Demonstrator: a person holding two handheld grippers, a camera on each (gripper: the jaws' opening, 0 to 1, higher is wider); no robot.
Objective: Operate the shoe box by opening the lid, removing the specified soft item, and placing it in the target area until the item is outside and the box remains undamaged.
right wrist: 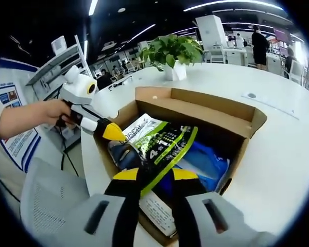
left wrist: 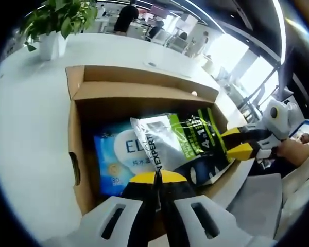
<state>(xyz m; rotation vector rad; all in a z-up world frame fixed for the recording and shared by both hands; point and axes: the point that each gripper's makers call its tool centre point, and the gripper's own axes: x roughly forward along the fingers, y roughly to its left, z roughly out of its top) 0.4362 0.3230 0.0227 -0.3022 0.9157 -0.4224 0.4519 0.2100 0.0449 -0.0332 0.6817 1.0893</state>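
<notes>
An open cardboard shoe box [left wrist: 85, 134] [right wrist: 247, 121] sits on a white table, its lid flap folded back. A soft pouch [left wrist: 180, 139] [right wrist: 162, 139], grey, black and green with printed lettering, lies tilted across the box's inside. My left gripper [left wrist: 157, 177] is shut on the pouch's near edge; in the right gripper view it [right wrist: 115, 132] comes in from the left at the pouch's corner. My right gripper [right wrist: 155, 175] holds the pouch's green-edged end between its jaws; in the left gripper view it [left wrist: 236, 143] meets the pouch from the right.
A blue pack [left wrist: 116, 154] [right wrist: 206, 159] lies in the box under the pouch. A potted plant [left wrist: 56, 20] [right wrist: 172, 51] stands on the table behind the box. A grey chair [left wrist: 262, 200] [right wrist: 46, 200] is beside the table edge. People stand far off.
</notes>
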